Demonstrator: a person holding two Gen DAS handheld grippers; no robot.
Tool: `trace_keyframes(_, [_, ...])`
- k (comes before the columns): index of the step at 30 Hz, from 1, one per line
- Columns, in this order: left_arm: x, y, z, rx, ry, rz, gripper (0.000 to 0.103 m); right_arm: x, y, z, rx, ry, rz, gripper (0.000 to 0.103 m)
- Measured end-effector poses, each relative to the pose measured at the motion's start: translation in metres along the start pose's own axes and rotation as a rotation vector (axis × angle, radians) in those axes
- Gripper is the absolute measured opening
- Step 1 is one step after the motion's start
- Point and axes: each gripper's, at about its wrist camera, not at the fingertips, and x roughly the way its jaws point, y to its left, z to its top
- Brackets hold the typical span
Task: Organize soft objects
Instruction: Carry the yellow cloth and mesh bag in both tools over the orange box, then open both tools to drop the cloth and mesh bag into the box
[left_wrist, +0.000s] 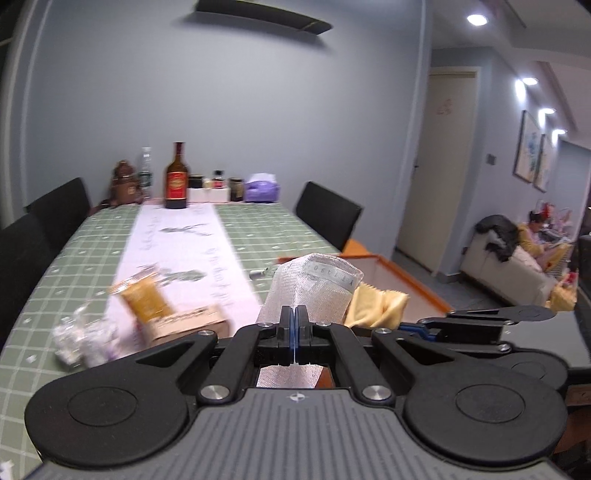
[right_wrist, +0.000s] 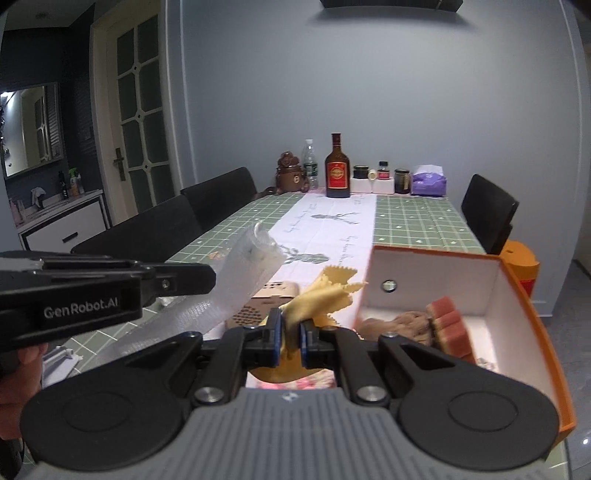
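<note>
My left gripper (left_wrist: 294, 325) is shut on a silvery mesh cloth (left_wrist: 314, 291) and holds it above the table; the cloth also shows in the right wrist view (right_wrist: 236, 291). My right gripper (right_wrist: 290, 334) is shut on a yellow cloth (right_wrist: 325, 295) with zigzag edges, just left of the orange box (right_wrist: 532, 295). The yellow cloth shows in the left wrist view (left_wrist: 376, 302) to the right of the mesh cloth. The box holds a brown soft item (right_wrist: 399, 325) and a pink sponge (right_wrist: 450, 321).
A green checked table (left_wrist: 258, 229) carries a white runner (left_wrist: 177, 236), a cardboard box (left_wrist: 184, 321), a yellow packet (left_wrist: 144, 299) and crumpled plastic (left_wrist: 81, 336). Bottles (left_wrist: 176, 177), jars and a purple tissue pack (left_wrist: 261, 190) stand at the far end. Black chairs (left_wrist: 328, 214) line the sides.
</note>
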Motion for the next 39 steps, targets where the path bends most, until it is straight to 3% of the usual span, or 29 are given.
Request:
trace_keyframes(9, [0.042,-0.047,0.019,0.038,0.023,-0.135,0.0,-0.018,-0.057,0.015,-0.014,0.019,-0.144,0.007])
trace_keyframes(16, [0.096,-0.071,0.01,0.042,0.165,-0.217,0.0,-0.007,-0.097,0.009,0.003,0.117,-0.202,0.007])
trace_keyframes(27, [0.148,-0.073,-0.025,0.079,0.392,-0.187,0.0,0.034,-0.134,-0.015,0.056,0.335,-0.148,0.007])
trace_keyframes(39, [0.156,-0.077,-0.035,0.149,0.468,-0.136,0.001,0.055,-0.147,-0.028,0.087,0.459,-0.1,0.01])
